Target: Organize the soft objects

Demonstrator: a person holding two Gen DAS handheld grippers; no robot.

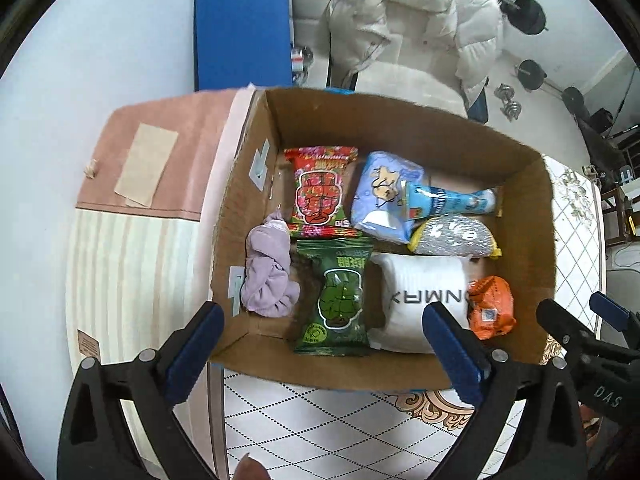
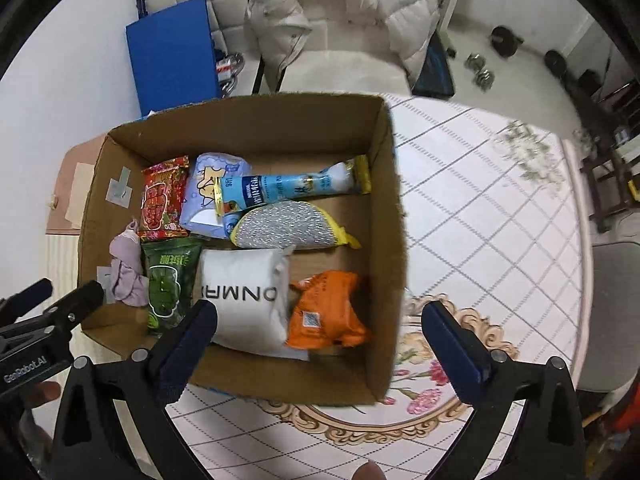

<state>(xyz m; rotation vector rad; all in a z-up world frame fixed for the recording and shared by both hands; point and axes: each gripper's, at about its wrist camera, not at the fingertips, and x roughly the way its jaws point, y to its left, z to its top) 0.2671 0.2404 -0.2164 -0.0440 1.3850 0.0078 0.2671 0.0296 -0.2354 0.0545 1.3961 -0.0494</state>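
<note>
Quilted tablecloth [image 2: 480, 208] bears corrugated cardboard box [image 1: 400, 128] (crinkly packets [image 1: 324, 192] inside).

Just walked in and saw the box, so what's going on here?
A person holds a claw in each hand above a cardboard box on a table. Both the left claw and right claw are open and empty. Soft items already lie in the box: a white pouch, an orange packet, green snack bag, red snack bag and purple cloth.
</note>
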